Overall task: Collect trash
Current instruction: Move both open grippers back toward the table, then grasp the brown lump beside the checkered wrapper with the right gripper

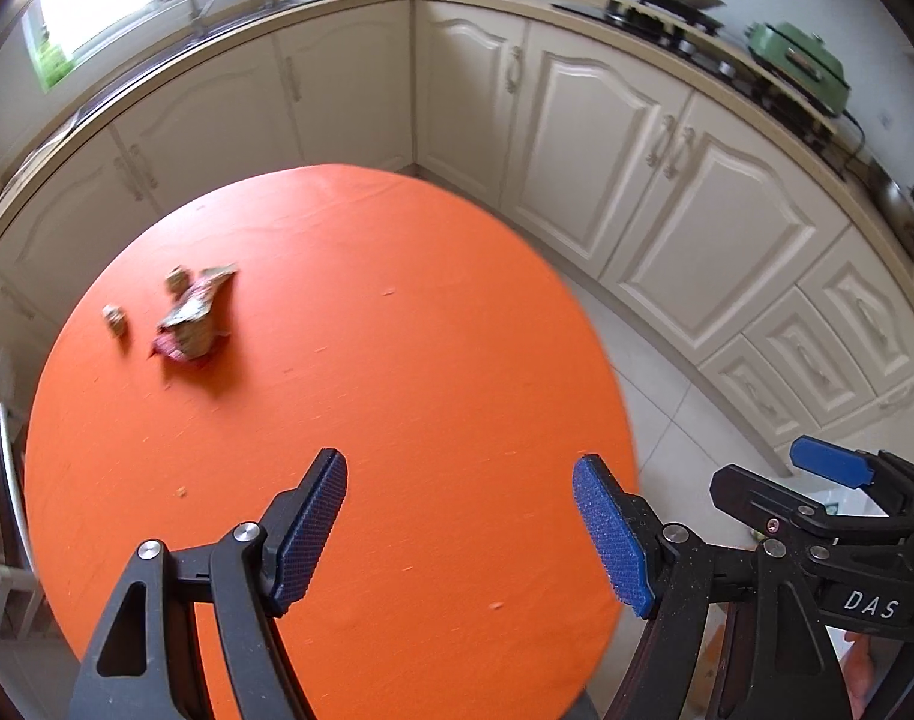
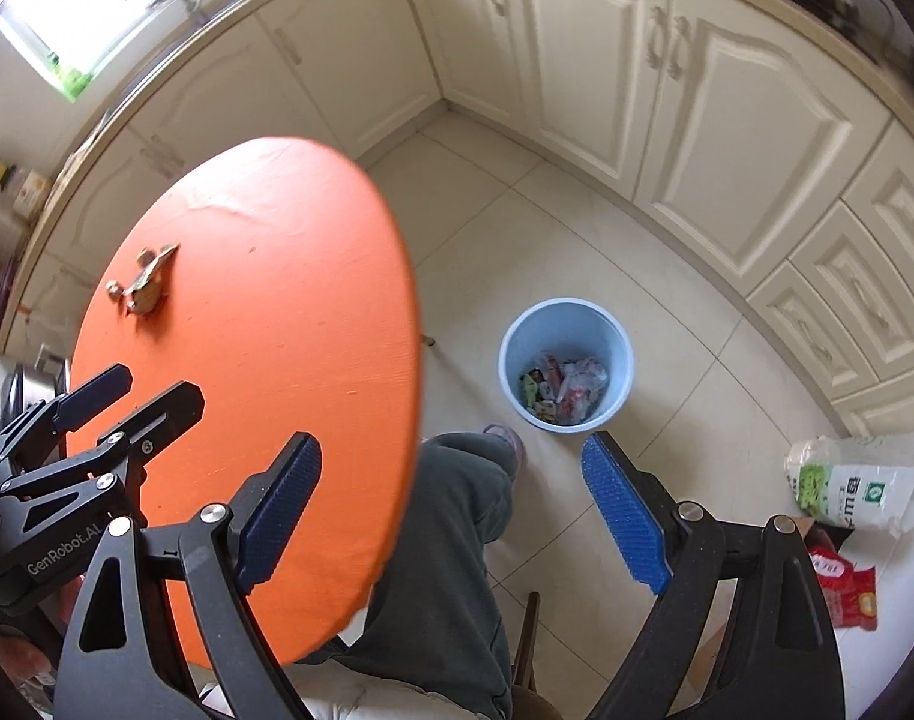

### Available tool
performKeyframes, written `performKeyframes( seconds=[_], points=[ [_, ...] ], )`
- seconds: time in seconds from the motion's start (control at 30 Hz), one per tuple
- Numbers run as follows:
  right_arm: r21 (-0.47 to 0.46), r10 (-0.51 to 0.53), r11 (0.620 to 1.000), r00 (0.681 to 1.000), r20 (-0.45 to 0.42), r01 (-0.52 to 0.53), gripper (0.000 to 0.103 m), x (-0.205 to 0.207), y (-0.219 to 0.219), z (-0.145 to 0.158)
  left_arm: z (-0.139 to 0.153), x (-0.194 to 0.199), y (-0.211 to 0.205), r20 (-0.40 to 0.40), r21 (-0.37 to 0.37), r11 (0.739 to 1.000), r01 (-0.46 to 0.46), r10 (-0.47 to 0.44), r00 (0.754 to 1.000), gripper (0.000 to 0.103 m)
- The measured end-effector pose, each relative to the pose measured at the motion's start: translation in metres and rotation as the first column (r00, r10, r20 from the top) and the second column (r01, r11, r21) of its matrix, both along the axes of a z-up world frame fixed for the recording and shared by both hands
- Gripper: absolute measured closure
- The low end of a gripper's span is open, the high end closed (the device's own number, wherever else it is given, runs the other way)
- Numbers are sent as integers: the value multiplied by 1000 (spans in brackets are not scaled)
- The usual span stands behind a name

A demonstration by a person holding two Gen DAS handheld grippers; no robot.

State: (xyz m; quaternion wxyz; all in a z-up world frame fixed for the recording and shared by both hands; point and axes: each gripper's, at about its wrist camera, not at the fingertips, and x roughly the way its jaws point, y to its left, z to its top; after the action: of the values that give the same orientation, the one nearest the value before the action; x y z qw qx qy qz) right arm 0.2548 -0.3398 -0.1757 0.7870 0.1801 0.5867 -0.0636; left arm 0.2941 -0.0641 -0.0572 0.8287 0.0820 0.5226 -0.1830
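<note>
Hovering spread and empty, left gripper (image 1: pixel 460 531) is facing the crumpled wrapper (image 1: pixel 195 318) ahead-left; right gripper (image 2: pixel 450 516) is gaping, blue bin (image 2: pixel 566 366) ahead-right.

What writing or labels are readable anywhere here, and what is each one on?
"DAS": on the right claw, seen from the left wrist.
"GenRobot.AI": on the left claw, seen from the right wrist.
White-green bag on the floor: print too distorted to read.
Red packet: unreadable.
</note>
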Motion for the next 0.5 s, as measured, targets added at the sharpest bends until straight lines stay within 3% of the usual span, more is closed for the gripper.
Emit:
performKeyframes(
  seconds=[0.5],
  points=[
    [1,234,972,971,-48,-235,13,62,136,-10,10,1,133,-55,-34,974,-223,221,974,29]
  ],
)
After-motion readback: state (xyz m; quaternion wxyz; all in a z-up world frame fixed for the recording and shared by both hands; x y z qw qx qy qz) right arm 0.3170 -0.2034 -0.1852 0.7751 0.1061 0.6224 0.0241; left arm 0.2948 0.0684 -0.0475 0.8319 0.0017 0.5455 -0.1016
